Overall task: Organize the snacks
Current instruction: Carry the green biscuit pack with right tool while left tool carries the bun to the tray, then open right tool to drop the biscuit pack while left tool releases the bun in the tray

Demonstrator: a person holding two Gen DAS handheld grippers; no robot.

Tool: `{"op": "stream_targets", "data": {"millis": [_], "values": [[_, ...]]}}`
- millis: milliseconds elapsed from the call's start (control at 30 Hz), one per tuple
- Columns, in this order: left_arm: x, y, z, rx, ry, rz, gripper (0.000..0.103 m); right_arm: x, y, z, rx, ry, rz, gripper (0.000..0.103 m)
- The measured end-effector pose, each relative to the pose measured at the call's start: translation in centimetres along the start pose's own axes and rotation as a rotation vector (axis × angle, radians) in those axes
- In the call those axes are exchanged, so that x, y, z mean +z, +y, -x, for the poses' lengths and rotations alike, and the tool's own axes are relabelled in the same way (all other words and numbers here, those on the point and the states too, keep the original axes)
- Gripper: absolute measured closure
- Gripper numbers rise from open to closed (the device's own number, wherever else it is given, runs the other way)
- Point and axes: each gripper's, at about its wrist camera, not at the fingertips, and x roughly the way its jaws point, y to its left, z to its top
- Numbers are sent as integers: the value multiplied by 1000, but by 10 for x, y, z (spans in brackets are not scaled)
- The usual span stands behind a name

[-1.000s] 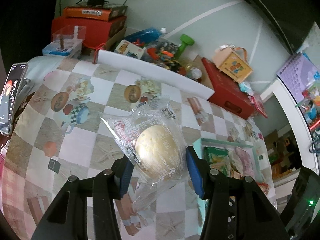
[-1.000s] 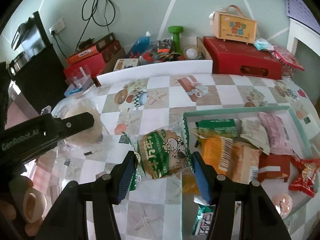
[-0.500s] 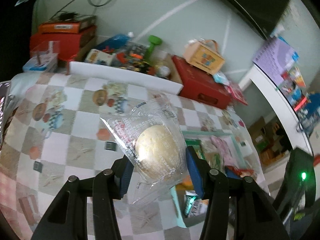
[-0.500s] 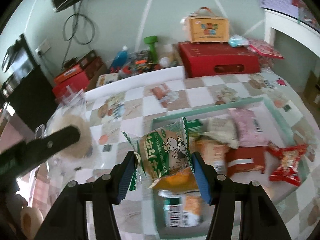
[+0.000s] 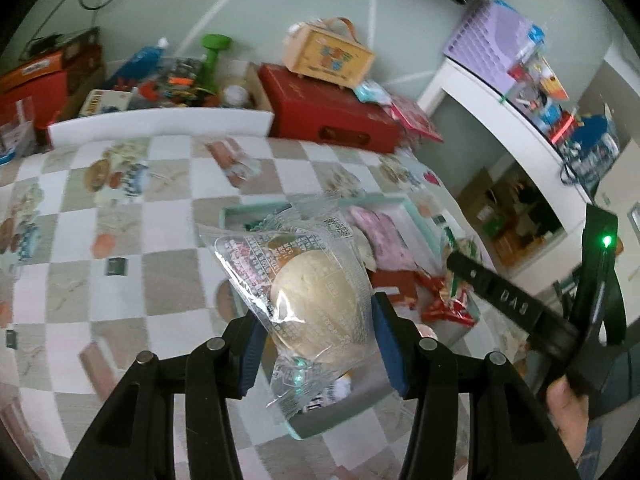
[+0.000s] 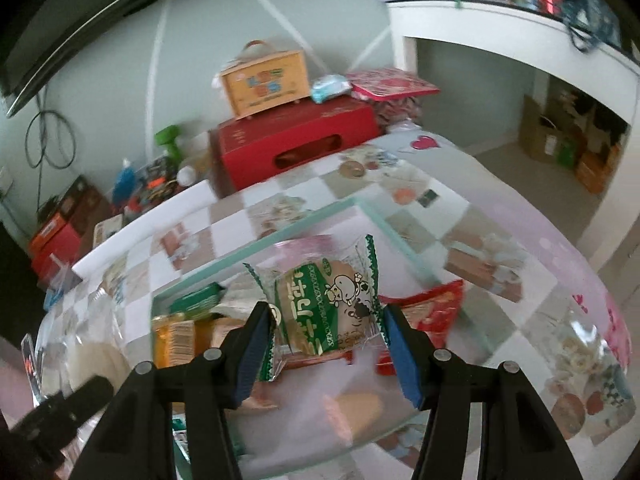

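My left gripper (image 5: pixel 318 338) is shut on a clear-wrapped round bun (image 5: pixel 308 292) and holds it above the near left corner of the mint green tray (image 5: pixel 320 426). My right gripper (image 6: pixel 326 340) is shut on a green and white cow-print snack pack (image 6: pixel 326 308), held over the middle of the same tray (image 6: pixel 400 240). The tray holds several snack packs, among them a red one (image 6: pixel 434 310), an orange one (image 6: pixel 174 340) and a pink one (image 5: pixel 380 236). The right gripper's body (image 5: pixel 516 308) shows at the right of the left wrist view.
The tray lies on a checked tablecloth (image 5: pixel 120 232). A red box (image 6: pixel 296 148) with a small tan carry-box (image 6: pixel 264 82) on top stands at the table's back, beside a white foam strip (image 5: pixel 160 122) and a clutter of toys. A white shelf (image 6: pixel 520 40) stands to the right.
Both grippers have swung to the right with their snacks, from over the bare tablecloth to above the tray. Both stay shut.
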Motion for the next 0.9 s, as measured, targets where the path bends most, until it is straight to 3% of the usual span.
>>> {"op": "stream_targets", "data": {"millis": [733,833,900], "values": [[-16,-28,-51,3,67,-129,51,-12,6,-27,37,119,7,42],[-17,-30,-51,-7,69,-136,49,-13,5,-31,32,140,2,42],[-16,-32,-49,-14,60,-139,43,-14,5,-33,32,150,-2,42]]}}
